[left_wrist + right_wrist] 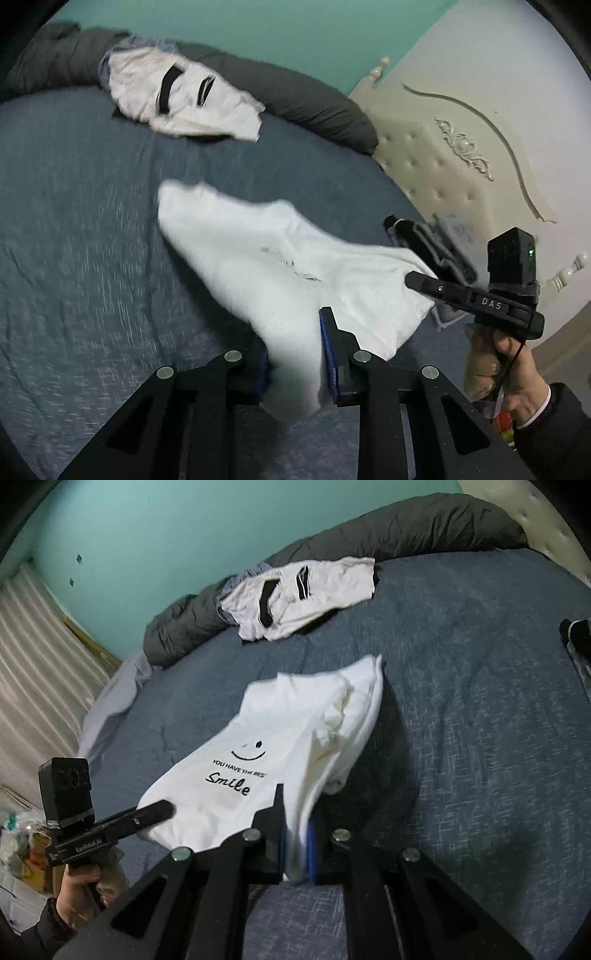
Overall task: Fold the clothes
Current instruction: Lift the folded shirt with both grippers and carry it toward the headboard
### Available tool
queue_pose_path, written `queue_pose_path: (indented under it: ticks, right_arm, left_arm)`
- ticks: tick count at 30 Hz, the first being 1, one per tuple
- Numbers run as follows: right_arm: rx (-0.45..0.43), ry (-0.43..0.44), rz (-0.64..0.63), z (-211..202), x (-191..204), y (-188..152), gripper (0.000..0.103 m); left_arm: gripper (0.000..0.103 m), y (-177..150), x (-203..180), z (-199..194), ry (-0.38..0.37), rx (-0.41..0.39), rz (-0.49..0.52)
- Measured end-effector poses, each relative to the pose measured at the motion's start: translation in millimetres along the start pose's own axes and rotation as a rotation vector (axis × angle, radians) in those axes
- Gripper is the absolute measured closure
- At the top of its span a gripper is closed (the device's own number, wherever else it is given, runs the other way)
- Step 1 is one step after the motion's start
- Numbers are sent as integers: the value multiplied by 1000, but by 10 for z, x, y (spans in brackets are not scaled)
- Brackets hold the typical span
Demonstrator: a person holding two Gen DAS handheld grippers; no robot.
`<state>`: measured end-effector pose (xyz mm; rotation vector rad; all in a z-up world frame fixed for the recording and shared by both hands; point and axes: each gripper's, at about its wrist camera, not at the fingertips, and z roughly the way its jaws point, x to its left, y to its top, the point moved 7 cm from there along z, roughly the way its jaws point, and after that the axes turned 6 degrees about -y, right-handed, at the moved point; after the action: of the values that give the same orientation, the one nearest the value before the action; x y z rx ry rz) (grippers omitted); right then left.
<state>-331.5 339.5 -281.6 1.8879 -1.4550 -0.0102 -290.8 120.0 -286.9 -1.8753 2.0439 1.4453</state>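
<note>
At the bottom centre of the left wrist view, the left tongs (295, 354) are clamped on a bunched edge of the white T-shirt (280, 258), with cloth filling the gap between the blue pads (327, 354). From there the shirt stretches up and to the left, raised off the blue bed sheet (74, 221), its far corner reaching toward the middle of the frame. At the right of this view, the right tongs (413, 278) pinch another edge of the same shirt, carried by a hand (517, 369) in a dark sleeve at the lower right.

In the right wrist view, the right tongs (295, 845) sit at the bottom centre, closed tight on a thin fold of the shirt (258, 746). The front of the shirt faces the camera, showing a smiley face and the words "YOU HAVE THE BEST Smile". At the lower left, the left tongs (166, 808) grip the shirt's edge, so the garment hangs spread between the two tools.

In the upper middle of both views, a crumpled white garment with black stripes (303, 594) lies on the bed against a rolled dark grey duvet (406, 528). A cream tufted headboard (461, 147) fills the upper right of the left wrist view, with a teal wall (147, 535) behind the bed.
</note>
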Motion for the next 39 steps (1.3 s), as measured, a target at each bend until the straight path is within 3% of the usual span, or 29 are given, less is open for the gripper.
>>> queue_pose_path:
  ticks: [6,22,29,39]
  right_arm:
    - [-53,35,-5,-475,128,205,96]
    - [-187,30,-79,-1944,144,645,96]
    - [-247,-9,-110,-2548,7,941,96]
    - [-326,-88,-120,-3096,-474,1745,96]
  left_arm:
    - [78,258,-524,-263,19,-11,67]
    - [78,798,-1909,-574,-25,-59,205]
    - [78,1127,-2544,-489,-39,-83,275]
    - [78,1900,-3232,28,-69,-96,308]
